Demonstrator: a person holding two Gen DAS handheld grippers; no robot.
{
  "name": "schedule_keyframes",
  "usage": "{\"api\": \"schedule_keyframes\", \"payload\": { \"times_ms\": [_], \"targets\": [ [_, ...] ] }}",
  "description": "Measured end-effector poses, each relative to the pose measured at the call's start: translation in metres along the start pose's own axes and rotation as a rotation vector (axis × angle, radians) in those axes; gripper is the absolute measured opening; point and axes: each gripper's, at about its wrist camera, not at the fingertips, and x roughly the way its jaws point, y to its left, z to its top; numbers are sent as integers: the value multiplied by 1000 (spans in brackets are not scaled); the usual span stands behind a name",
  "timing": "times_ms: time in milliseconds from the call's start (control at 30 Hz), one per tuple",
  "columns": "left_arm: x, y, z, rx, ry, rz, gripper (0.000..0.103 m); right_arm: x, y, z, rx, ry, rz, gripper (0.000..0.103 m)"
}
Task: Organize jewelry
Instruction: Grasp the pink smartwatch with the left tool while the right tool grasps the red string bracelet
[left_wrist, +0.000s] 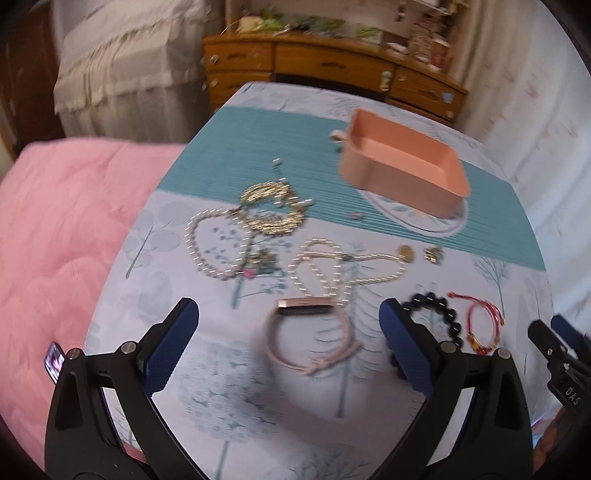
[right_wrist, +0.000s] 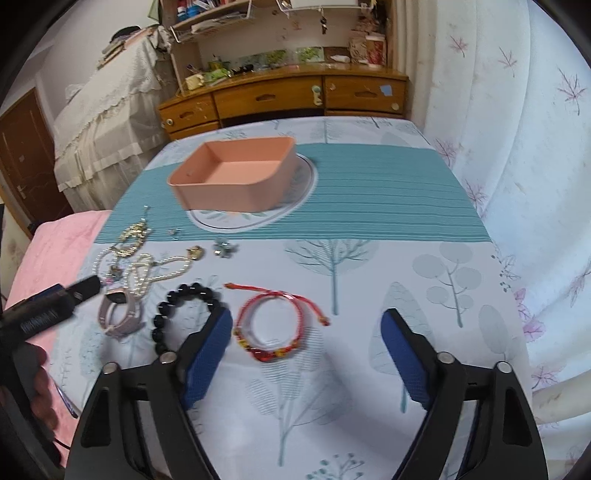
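Observation:
Jewelry lies spread on the table. A pink-strapped watch (left_wrist: 310, 332) lies just ahead of my open, empty left gripper (left_wrist: 288, 314); it also shows in the right wrist view (right_wrist: 120, 314). Beyond it lie pearl necklaces (left_wrist: 332, 266), a gold chain bracelet (left_wrist: 273, 208) and small earrings (left_wrist: 432, 254). A black bead bracelet (right_wrist: 184, 314) touches my right gripper's left finger (right_wrist: 207, 354). A red cord bracelet (right_wrist: 273, 325) lies between the jaws of my open, empty right gripper (right_wrist: 306, 325). An empty pink box (right_wrist: 236, 173) stands at the back.
The table wears a tree-print cloth (right_wrist: 369, 280) with a teal striped band (right_wrist: 388, 192). A pink quilt (left_wrist: 59, 240) lies left of the table. A wooden dresser (right_wrist: 284, 99) stands behind, a curtain (right_wrist: 517, 147) at the right.

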Motion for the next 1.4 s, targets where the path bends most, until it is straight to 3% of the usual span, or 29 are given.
{"api": "schedule_keyframes", "payload": {
  "times_ms": [200,300,467,600,767,933,1033,1167,1200,1267,1300,1400],
  "targets": [
    [14,43,9,-82,76,-10,97,21,-15,7,-14,57,-5,77],
    [15,50,10,-66,82,11,97,34,-20,12,-30,110,15,75],
    [17,38,3,43,113,9,95,53,-18,16,-85,193,35,72],
    [29,23,-8,125,182,-15,84,66,-10,18,-139,239,35,65],
    [49,17,-11,120,253,-21,71,74,-1,18,-178,256,37,65],
    [64,15,-7,116,314,-36,63,91,3,22,-188,297,43,53],
    [72,5,0,178,367,-36,60,107,5,27,-191,356,50,46],
    [83,-10,9,244,432,-5,59,117,20,34,-274,371,14,41],
    [84,-13,10,254,436,-10,52,118,28,35,-311,369,9,38],
    [83,-24,12,286,440,-18,28,120,37,36,-353,377,21,25],
    [83,-29,13,304,443,-5,5,121,42,36,-365,393,42,13],
    [85,-43,13,316,447,-14,1,123,56,37,-412,400,39,6]
  ]
}}
